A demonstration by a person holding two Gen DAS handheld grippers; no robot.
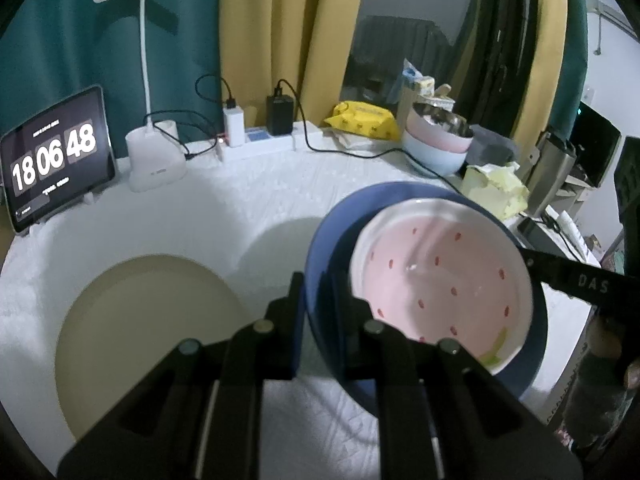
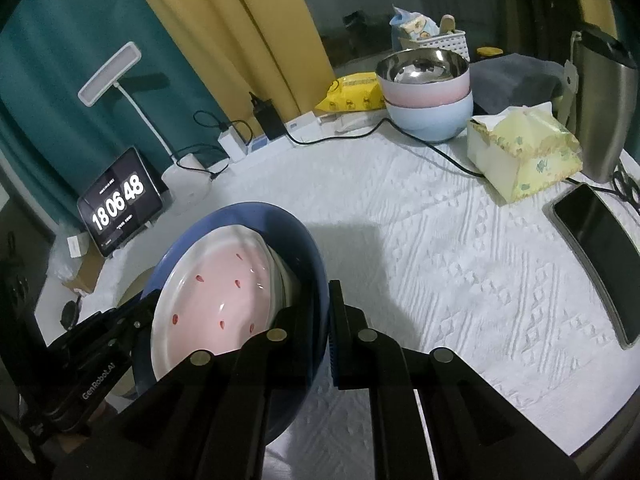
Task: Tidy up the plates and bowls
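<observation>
White quilted tablecloth [image 2: 460, 264] covers the table. Tan round plate [image 1: 140, 344] lies flat at near left. Deep blue bowl [image 1: 324, 248] is held tilted above the cloth w/ a pink shallow dish, red-speckled, white-rimmed [image 1: 440, 280], nested inside. Left gripper [image 1: 318, 300] is clamped on the blue bowl's left rim; right gripper [image 2: 326, 320] is clamped on its right rim. Far right: pink steel-lined bowl [image 2: 424, 80] stacked in a pale blue bowl [image 2: 432, 120], near a yellow tissue pack [image 2: 524, 152].
</observation>
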